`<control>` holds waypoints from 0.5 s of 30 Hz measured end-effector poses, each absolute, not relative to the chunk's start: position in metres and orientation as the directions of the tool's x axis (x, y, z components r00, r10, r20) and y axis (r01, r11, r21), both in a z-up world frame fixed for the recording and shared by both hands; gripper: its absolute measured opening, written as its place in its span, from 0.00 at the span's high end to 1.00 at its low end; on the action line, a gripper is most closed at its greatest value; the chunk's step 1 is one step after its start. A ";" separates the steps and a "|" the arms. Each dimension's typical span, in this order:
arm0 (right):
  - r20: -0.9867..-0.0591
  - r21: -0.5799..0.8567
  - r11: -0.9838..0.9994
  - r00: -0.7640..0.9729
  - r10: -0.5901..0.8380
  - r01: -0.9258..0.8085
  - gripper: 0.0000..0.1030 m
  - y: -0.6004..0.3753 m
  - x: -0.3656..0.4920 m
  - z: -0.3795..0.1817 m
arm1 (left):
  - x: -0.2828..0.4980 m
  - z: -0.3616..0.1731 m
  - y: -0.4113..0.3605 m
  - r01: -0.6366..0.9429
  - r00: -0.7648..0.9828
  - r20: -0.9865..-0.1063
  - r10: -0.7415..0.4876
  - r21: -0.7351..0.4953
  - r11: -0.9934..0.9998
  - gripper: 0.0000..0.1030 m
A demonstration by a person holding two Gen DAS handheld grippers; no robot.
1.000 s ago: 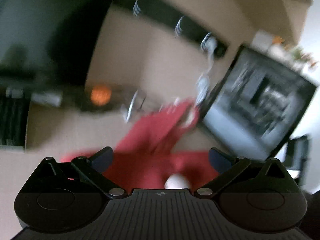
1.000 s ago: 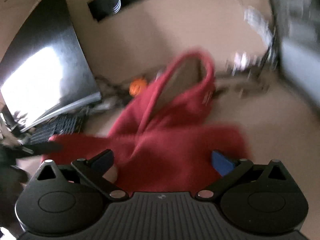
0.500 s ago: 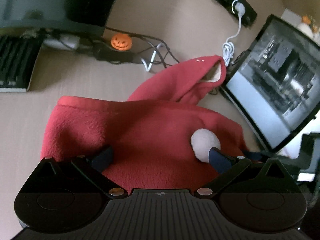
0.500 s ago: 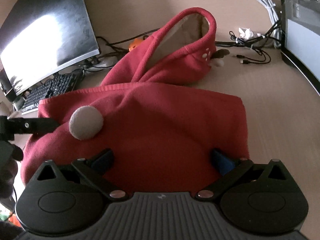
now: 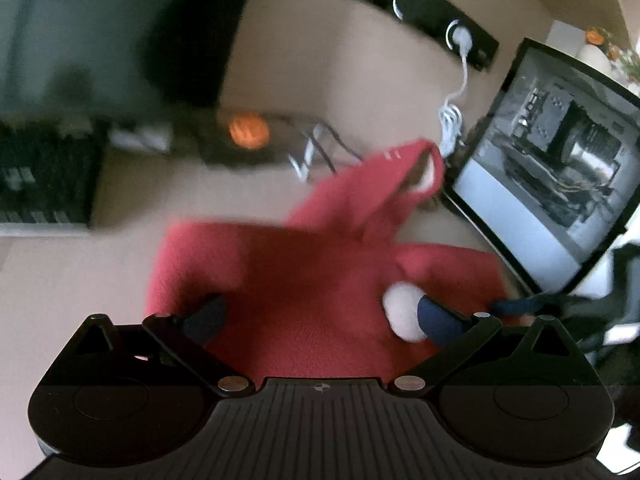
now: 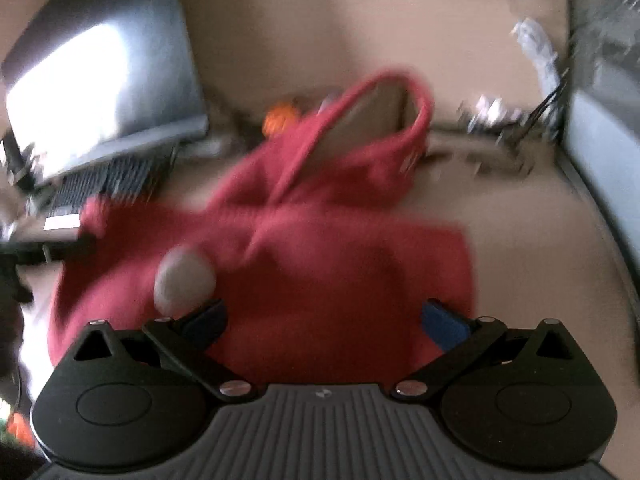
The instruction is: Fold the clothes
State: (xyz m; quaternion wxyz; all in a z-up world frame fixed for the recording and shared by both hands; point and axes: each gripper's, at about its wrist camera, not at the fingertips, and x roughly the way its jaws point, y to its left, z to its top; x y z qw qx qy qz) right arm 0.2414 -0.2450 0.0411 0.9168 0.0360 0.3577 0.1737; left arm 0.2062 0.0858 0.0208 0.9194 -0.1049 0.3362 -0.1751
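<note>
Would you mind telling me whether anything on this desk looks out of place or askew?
The red hooded top lies on a desk among cables and screens, an odd folding spot. Its hood sticks out askew, unfolded. Both views are blurred.

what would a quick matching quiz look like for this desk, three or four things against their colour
Things:
1. hooded garment
2. pompom
3. pumpkin figure
4. charging cable

Colours:
a. orange
b. red
c. white, coiled near the monitor
d. off-white, round

Pairs: 1-b, 2-d, 3-a, 4-c
</note>
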 end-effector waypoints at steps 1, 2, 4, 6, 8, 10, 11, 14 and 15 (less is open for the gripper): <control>-0.635 0.177 0.946 0.703 0.321 -0.272 0.00 -0.247 0.248 0.042 | 0.212 0.017 0.089 0.236 0.705 -0.596 -0.385 -0.314 0.920 0.00; -0.637 0.150 0.957 0.716 0.285 -0.247 0.00 -0.247 0.257 0.040 | 0.218 0.012 0.092 0.215 0.698 -0.609 -0.376 -0.322 0.922 0.00; -0.683 0.076 0.979 0.705 0.189 -0.189 0.00 -0.246 0.278 0.024 | 0.233 -0.005 0.098 0.150 0.677 -0.642 -0.360 -0.359 0.921 0.00; -0.743 0.041 0.986 0.655 0.138 -0.161 0.00 -0.246 0.296 0.006 | 0.246 -0.020 0.102 0.088 0.651 -0.680 -0.338 -0.375 0.923 0.00; -0.745 0.075 0.984 0.647 0.164 -0.163 0.00 -0.252 0.299 0.008 | 0.249 -0.015 0.100 0.073 0.644 -0.696 -0.316 -0.355 0.932 0.00; -0.733 0.100 0.982 0.655 0.183 -0.162 0.00 -0.260 0.300 0.015 | 0.248 -0.004 0.097 0.070 0.643 -0.706 -0.296 -0.330 0.941 0.00; -0.708 0.100 0.982 0.683 0.183 -0.159 0.00 -0.265 0.296 0.025 | 0.244 0.004 0.097 0.078 0.646 -0.702 -0.300 -0.330 0.941 0.00; -0.665 -0.028 0.993 0.744 0.068 -0.117 0.00 -0.268 0.299 0.041 | 0.216 0.035 0.100 0.158 0.640 -0.636 -0.431 -0.440 0.884 0.00; -0.650 -0.134 0.987 0.759 -0.021 -0.088 0.00 -0.264 0.304 0.040 | 0.209 0.040 0.101 0.193 0.612 -0.610 -0.504 -0.502 0.843 0.00</control>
